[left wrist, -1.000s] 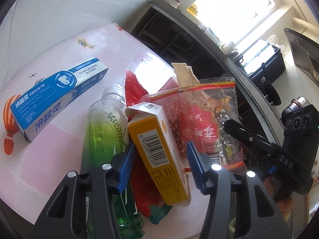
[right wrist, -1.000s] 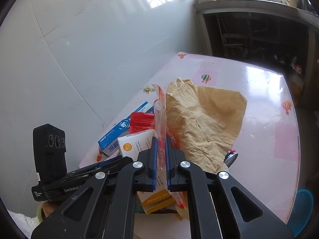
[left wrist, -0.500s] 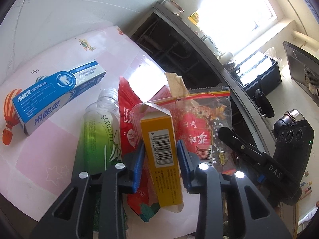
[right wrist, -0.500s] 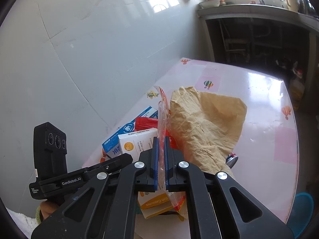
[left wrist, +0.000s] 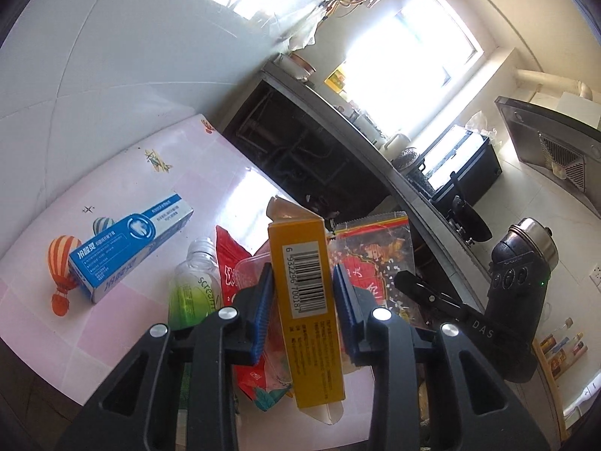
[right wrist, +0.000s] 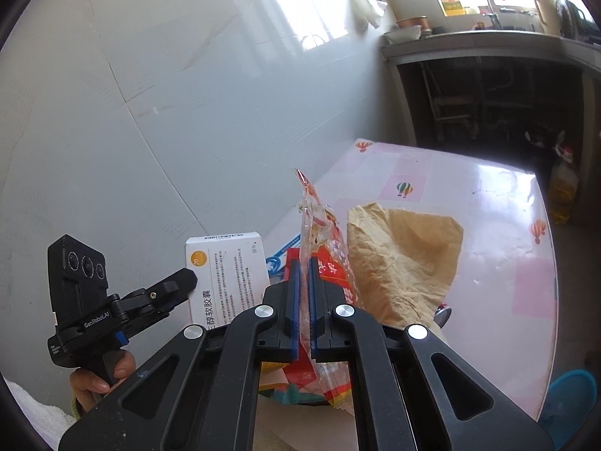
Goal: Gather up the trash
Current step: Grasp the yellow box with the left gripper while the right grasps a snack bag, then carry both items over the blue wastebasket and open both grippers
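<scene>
I worked over a glossy pink-and-white table (left wrist: 124, 188) printed with balloons and planes, set against a pale tiled wall (right wrist: 131, 112); a dark kitchen counter (left wrist: 338, 131) ran off toward 1 o'clock under bright windows; my left gripper (left wrist: 303, 293) was clamped on a yellow carton (left wrist: 304, 300), lifted clear of the litter; my right gripper (right wrist: 303, 300) was pinched tight on the edge of a clear zip bag (right wrist: 315, 233); only the left view showed the blue toothpaste box (left wrist: 131, 248) at 9 o'clock and the green bottle (left wrist: 195, 289) beside a red packet (left wrist: 229, 263); only the right view showed the crumpled brown paper (right wrist: 405, 263) at 2 o'clock and a hand (right wrist: 101, 376) on the other handle.
</scene>
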Demonstrator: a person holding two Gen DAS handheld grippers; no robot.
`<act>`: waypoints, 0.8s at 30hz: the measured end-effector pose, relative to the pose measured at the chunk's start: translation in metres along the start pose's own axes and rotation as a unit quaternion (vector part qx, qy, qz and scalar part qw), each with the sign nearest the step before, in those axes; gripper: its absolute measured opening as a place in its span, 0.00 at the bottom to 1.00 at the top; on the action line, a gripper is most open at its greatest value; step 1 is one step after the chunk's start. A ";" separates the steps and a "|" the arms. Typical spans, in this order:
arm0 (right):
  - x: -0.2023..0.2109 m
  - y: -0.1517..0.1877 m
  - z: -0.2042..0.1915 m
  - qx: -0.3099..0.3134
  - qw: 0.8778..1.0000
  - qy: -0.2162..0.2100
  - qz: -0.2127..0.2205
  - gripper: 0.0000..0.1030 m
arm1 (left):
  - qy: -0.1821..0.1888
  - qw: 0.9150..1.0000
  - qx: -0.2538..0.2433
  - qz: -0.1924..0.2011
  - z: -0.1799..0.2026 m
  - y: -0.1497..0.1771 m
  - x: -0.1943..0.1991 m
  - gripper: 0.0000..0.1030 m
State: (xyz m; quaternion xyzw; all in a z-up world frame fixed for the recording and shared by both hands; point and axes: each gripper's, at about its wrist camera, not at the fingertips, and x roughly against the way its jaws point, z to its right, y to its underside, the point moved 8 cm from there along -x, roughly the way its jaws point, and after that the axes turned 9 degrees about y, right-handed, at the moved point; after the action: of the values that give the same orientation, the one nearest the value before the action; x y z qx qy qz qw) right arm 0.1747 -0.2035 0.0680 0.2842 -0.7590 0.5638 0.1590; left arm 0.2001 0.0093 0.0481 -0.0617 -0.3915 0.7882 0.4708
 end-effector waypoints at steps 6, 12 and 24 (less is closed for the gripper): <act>0.029 -0.004 -0.002 -0.029 0.999 -0.022 0.023 0.02 | 0.021 1.000 -0.009 0.008 0.015 -0.005 0.012 0.29; 0.068 0.000 0.007 -0.066 0.996 -0.031 0.059 0.02 | 0.046 0.998 -0.033 0.002 0.039 -0.006 0.011 0.29; 0.154 0.025 0.071 -0.144 0.981 0.025 0.128 0.02 | 0.097 0.991 -0.081 -0.046 0.112 0.020 -0.023 0.29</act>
State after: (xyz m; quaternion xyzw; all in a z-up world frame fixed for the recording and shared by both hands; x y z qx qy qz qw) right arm 0.0439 -0.3043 0.1132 0.1447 -0.8582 0.4709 0.1441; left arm 0.1467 -0.0762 0.1048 -0.1578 -0.4091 0.7217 0.5356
